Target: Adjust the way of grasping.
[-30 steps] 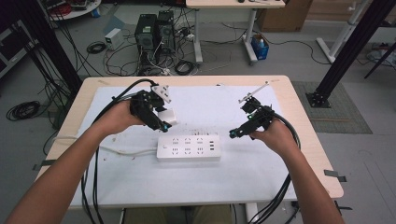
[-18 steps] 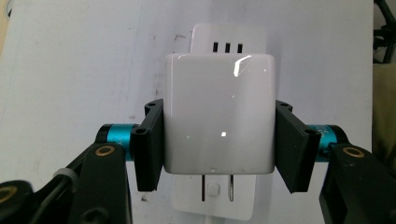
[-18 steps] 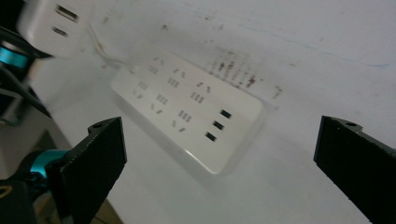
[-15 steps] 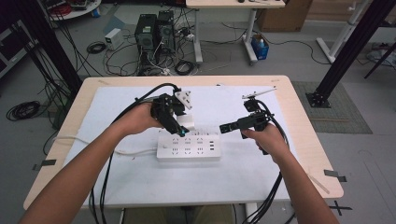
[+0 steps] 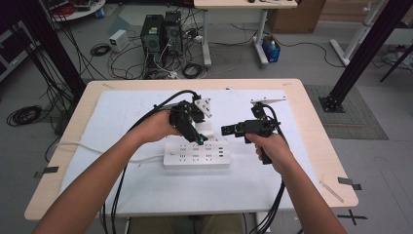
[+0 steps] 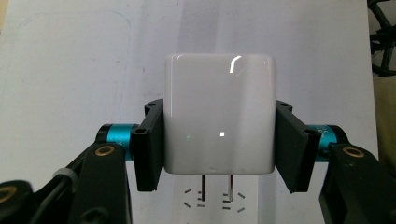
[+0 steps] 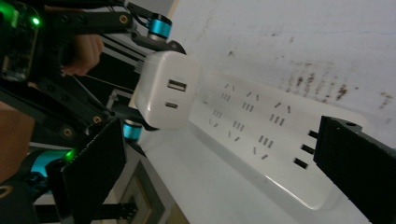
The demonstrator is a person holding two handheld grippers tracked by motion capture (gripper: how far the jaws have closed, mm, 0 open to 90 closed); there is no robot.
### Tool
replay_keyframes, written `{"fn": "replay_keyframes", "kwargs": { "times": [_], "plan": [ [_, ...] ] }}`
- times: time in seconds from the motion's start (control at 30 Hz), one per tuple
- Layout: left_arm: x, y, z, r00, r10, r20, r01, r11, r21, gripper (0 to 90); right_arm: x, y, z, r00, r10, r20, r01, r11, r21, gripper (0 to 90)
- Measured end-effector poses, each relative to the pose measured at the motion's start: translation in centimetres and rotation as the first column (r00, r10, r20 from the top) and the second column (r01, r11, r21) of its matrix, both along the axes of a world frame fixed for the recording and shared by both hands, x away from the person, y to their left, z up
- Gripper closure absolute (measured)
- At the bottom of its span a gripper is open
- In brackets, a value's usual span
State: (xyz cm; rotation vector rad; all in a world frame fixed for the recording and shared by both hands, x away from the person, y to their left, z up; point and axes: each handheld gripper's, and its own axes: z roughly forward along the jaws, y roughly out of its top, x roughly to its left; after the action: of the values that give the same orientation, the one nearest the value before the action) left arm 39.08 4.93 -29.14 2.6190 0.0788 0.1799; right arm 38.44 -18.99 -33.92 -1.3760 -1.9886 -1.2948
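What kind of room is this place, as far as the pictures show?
Most likely a lab or workshop for recordings, not a home. Two black desktop computer towers stand on the grey floor among loose black cables, and black metal frame posts stand around the light wooden table.

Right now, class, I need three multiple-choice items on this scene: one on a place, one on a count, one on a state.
1. Where is the glossy white square charger?
A. just above the long white plastic power strip
B. on the floor
C. at the table's far edge

2. How many metal prongs stick out of it?
A. one
B. two
C. four

3. How is the left tool set?
A. open
B. lying flat
C. shut on the charger

Answers: 1 A, sockets show right beneath it; 2 B, two pins point at the slots; 3 C, both black pads press its sides.
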Motion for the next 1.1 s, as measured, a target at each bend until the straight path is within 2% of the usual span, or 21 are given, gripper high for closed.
{"fn": "replay_keyframes", "kwargs": {
  "times": [0.13,0.27,0.5,0.6,0.67,0.83,0.9,0.93,1.1],
  "plan": [
    [-0.1,-0.4,-0.2,0.9999,-0.012,0.002,0.012,0.9999,0.002,42.6,0.1,0.7,-0.3,0.9996,-0.008,-0.027,0.009,1.0,0.022,2.1],
    [-0.3,-0.6,-0.2,0.9999,-0.013,0.01,0.013,0.9999,-0.003,42.6,0.4,1.3,-0.5,0.9977,-0.008,-0.067,0.013,0.997,0.082,4.0],
    [-0.6,-0.9,-0.2,0.9995,-0.021,0.022,0.021,0.9998,-0.007,42.6,0.6,3.0,-0.9,0.9942,0.008,-0.107,0.005,0.993,0.115,5.3],
    [-0.7,-0.8,-0.1,0.9994,-0.022,0.027,0.022,0.9998,-0.002,42.6,0.8,3.3,-1.1,0.9924,0.005,-0.123,0.012,0.991,0.135,7.8],
    [-0.7,-0.7,-0.1,0.9994,-0.022,0.027,0.022,0.9998,-0.001,42.6,0.8,3.4,-1.1,0.9931,0.011,-0.117,0.005,0.99,0.14,15.0],
    [-0.7,-0.7,-0.1,0.9991,-0.026,0.034,0.026,0.9997,-0.003,42.6,1.0,3.4,-1.3,0.9907,0.009,-0.136,0.013,0.987,0.16,16.1],
    [-0.7,-0.8,-0.1,0.999,-0.027,0.035,0.027,0.9996,-0.003,42.6,1.0,3.4,-1.4,0.9908,0.016,-0.134,0.007,0.986,0.169,20.3],
    [-0.8,-0.8,-0.1,0.999,-0.029,0.035,0.029,0.9996,-0.002,42.6,1.0,3.4,-1.5,0.9907,0.015,-0.135,0.01,0.984,0.177,25.8],
    [-0.8,-0.9,-0.2,0.9988,-0.029,0.04,0.029,0.9996,0.001,42.6,1.1,3.8,-1.8,0.9873,0.027,-0.156,0.004,0.981,0.196,26.5]
  ]
}}
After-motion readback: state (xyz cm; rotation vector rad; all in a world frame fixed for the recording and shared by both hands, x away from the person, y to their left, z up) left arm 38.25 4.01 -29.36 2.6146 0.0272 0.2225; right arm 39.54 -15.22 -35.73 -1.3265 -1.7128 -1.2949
